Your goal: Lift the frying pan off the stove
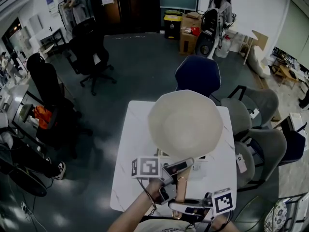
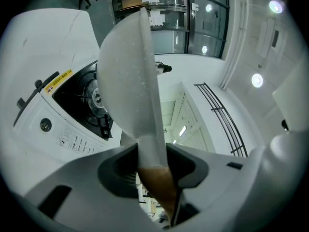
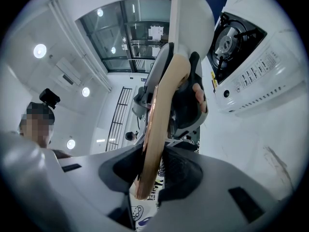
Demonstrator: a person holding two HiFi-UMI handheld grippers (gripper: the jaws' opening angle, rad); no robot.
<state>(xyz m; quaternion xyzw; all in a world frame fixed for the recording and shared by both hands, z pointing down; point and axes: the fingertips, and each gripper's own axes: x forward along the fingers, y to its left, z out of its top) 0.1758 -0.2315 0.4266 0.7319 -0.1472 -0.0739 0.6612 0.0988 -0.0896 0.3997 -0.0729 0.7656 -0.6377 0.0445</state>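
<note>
Wooden and brown, the handle (image 1: 181, 190) of the frying pan (image 1: 185, 124) lies nearest the person, and 2 grippers hold it. The right gripper (image 1: 186, 206) is the nearer one. Its jaws are closed on the near end of the wood, with a pad pressed to each side. Just beyond it, the left gripper (image 1: 177, 170) pinches the handle where the wood meets the cream neck, its pads tight on both sides too.

Farther out, the pan itself is cream, round and held up over the middle of a white table (image 1: 126, 173), with its bowl away from the person. Below it sits the stove (image 2: 53, 120), white with a black burner top. The head view hides the stove behind the pan. Both gripper views show the pan's base standing off from the burner (image 3: 227, 37), so the pan looks clear of the stove.

Past the table's far edge stands a navy chair (image 1: 198, 75), and grey chairs (image 1: 260, 103) crowd the table's right side. Farther off on the left, black office chairs (image 1: 91, 52) stand on the dark grey floor (image 1: 140, 66). By the far wall are cardboard boxes (image 1: 189, 33), a yellow and black bin (image 1: 171, 25) and a person (image 1: 221, 4) standing
</note>
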